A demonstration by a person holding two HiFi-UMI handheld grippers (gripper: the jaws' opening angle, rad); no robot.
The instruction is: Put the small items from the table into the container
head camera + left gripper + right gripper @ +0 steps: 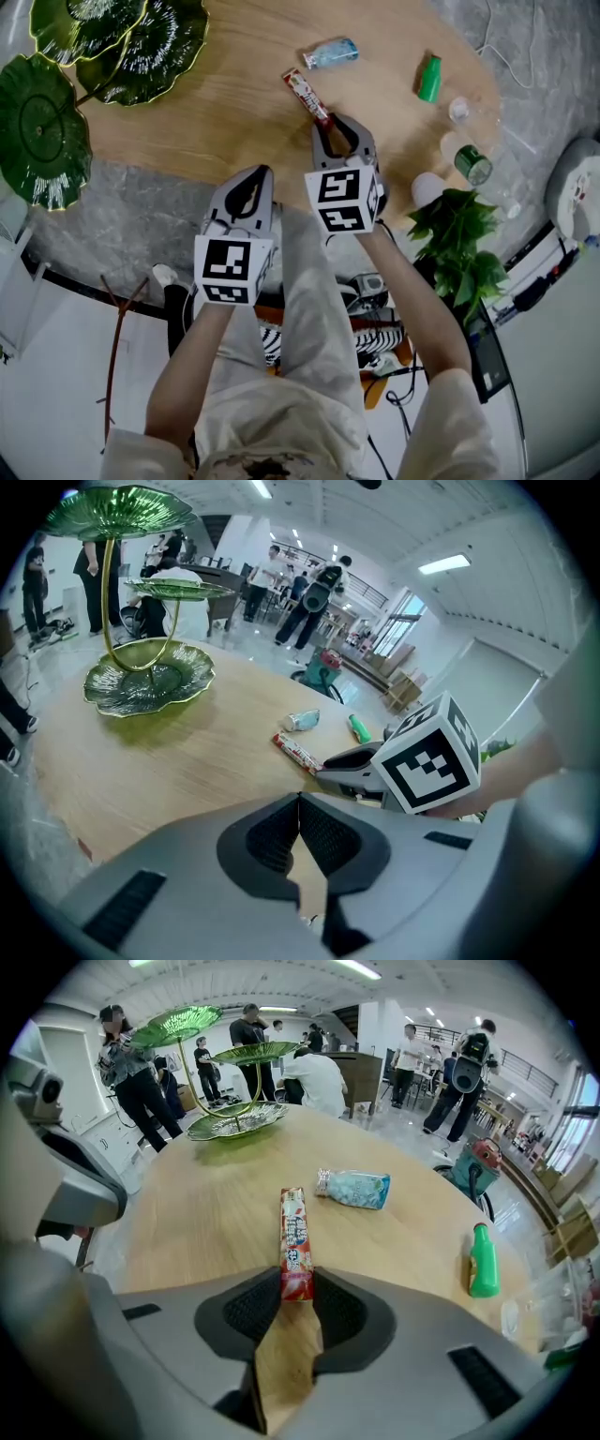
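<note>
My right gripper (297, 1290): jaws narrow, pinching the near end of a slim, glossy red candy stick (295, 1237) on the wood-grain counter (187, 1213). Left gripper (299, 803): jaws together, empty.

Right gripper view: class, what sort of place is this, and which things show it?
Probably a large open indoor hall, perhaps an office or showroom: groups of people stand about behind, strip lights run along the ceiling, and a wooden table carries a green leaf-shaped stand.
</note>
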